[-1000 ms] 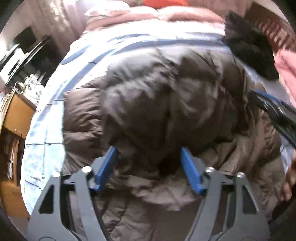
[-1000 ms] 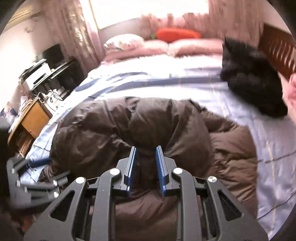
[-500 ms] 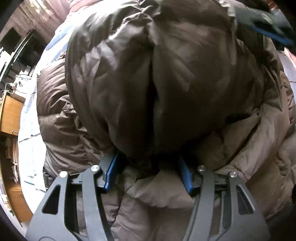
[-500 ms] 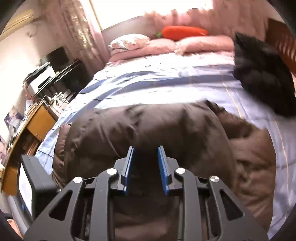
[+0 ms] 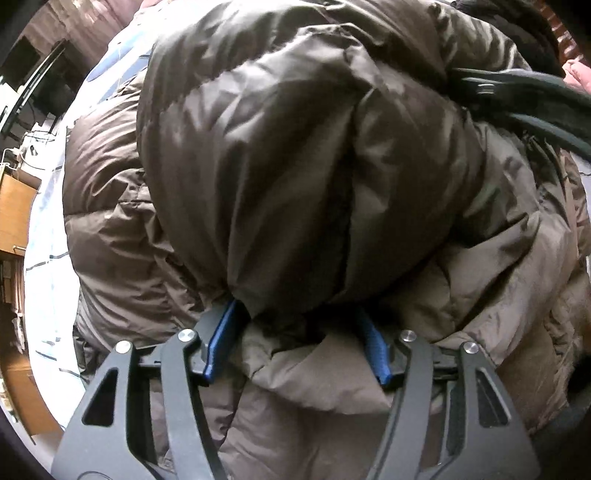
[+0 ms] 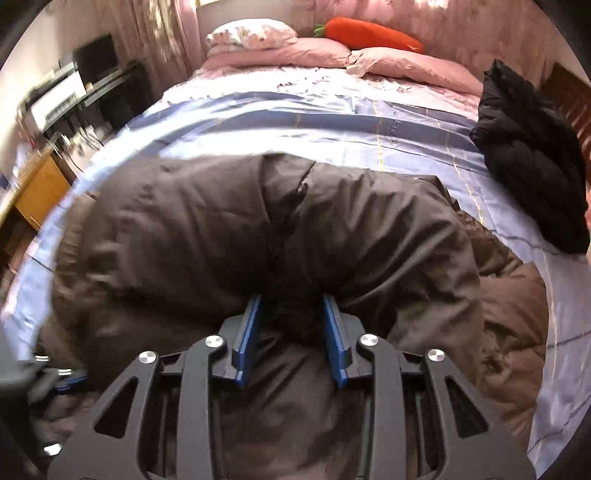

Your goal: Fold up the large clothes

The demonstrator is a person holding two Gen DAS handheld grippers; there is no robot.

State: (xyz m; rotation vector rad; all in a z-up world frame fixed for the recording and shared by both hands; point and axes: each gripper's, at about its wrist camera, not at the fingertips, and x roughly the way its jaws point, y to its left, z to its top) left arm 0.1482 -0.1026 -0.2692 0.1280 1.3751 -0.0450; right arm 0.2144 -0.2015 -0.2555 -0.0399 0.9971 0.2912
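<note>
A wooden cabinet [image 6: 40,188] stands at the far left beside the bed [image 6: 332,125], with a dark desk of equipment [image 6: 74,88] behind it. On the blue striped bedspread lies the brown down jacket [image 6: 229,236], bulked up at the near edge of the bed with a puffy fold doubled over its lower layers. The left tool [image 5: 295,343] points steeply down into it, its blue pads [image 5: 219,341] spread wide around a thick roll of the fabric, which fills the gap and presses against both pads. The right tool [image 6: 291,332] sits just to the right, over the same fold; its jaws have just been opening, and a dark bunch of jacket sits between its pads [image 6: 249,338], touching them. Far off lie pink pillows [image 6: 406,66] with an orange carrot-shaped cushion [image 6: 369,33], and at the right a black jacket [image 6: 532,155].
</note>
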